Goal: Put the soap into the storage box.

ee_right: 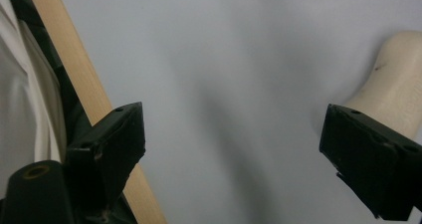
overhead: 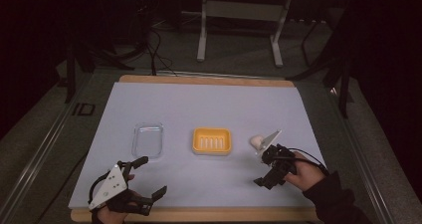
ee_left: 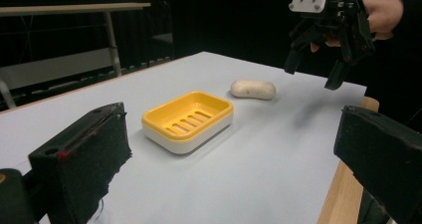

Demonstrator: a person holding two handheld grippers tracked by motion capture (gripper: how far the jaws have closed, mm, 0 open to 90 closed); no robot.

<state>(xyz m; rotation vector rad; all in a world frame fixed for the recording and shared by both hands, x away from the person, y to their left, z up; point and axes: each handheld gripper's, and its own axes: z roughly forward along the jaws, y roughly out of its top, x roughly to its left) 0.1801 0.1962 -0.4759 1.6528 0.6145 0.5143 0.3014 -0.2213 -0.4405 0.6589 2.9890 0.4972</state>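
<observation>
The right gripper [overhead: 271, 167] hangs empty with its jaws spread wide just beside the soap [overhead: 257, 142], which lies on the white table [overhead: 199, 104] to the right of the yellow soap dish [overhead: 212, 141]. The left gripper [overhead: 142, 176] rests open and empty near the front edge, beside a clear lid [overhead: 148, 140]. The likely slip — the rounded, smooth-looking bar could squirt out of a pinch placed off its middle, or be nudged away by one jaw before the other touches.

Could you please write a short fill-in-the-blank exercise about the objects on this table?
1. The slotted tray of the soap dish is ____ in colour.
2. The clear plastic lid lies to the ____ of the soap dish in the high view.
3. Both hand-held grippers, left and right, are ____.

Missing words: yellow; left; open
</observation>
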